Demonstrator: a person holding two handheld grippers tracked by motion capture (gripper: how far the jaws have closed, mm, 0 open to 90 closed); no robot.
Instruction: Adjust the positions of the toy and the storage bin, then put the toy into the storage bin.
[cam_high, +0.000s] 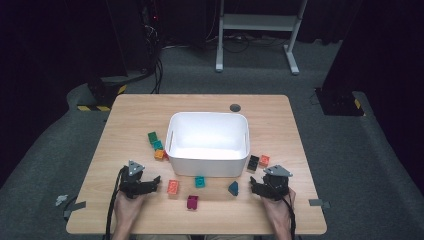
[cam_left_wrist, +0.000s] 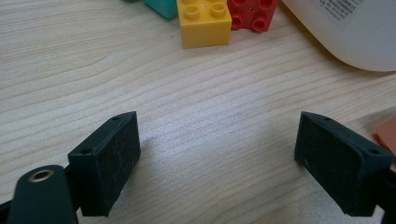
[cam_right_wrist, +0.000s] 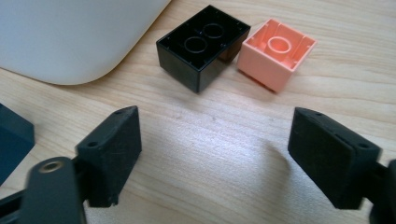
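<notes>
A pale wooden table (cam_high: 125, 107) stands on grey carpet in a dark room, with a white bin (cam_high: 208, 143) at its middle and toy bricks scattered around it. Nearest the person, the left gripper (cam_high: 156, 180) and the right gripper (cam_high: 253, 186) rest low on the table, each with its jaws spread wide and nothing between them. The work looks like gathering bricks into the bin, and no brick is picked up yet.

For the right gripper, the black brick (cam_right_wrist: 203, 45) lies just ahead, touching the salmon brick (cam_right_wrist: 276, 52); a clean grasp probably means advancing, straddling the black one across its short sides, and closing squarely so the neighbour is not dragged along. The left gripper has the yellow brick (cam_left_wrist: 204, 22) ahead, against a red brick (cam_left_wrist: 252, 14).

The gripper views reveal that both right-hand bricks lie studs down, hollow undersides up, which the high view is too small to show. The high view alone gives the layout: a magenta brick (cam_high: 192, 202), an orange brick (cam_high: 173, 187), a teal brick (cam_high: 200, 182) and a dark blue piece (cam_high: 233, 188) between the grippers.
</notes>
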